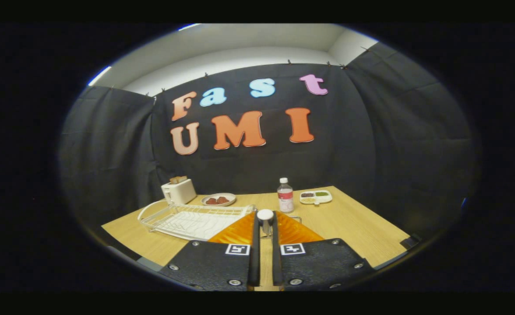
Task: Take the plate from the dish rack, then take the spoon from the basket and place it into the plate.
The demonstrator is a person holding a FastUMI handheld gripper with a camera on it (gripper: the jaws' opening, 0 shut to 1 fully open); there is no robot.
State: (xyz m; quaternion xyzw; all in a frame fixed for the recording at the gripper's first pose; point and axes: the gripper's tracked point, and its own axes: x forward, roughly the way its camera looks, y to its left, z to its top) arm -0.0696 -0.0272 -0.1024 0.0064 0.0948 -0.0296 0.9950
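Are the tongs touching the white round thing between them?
Touching. In the gripper view the tongs are closed, both fingers pressing on the sides of the white round thing.

Staged booth, not a real kitchen: black cloth walls [371,131] were clipped up around a wooden table [349,218], with plain white room wall above. Kitchen props stood on it: white wire dish rack [192,218], toaster [178,191], plate of food [218,200], water bottle [285,195], divided snack tray [315,197].

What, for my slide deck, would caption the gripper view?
Fingers clamp a white-topped utensil upright above a wooden table, dish rack beside them, bottle beyond.
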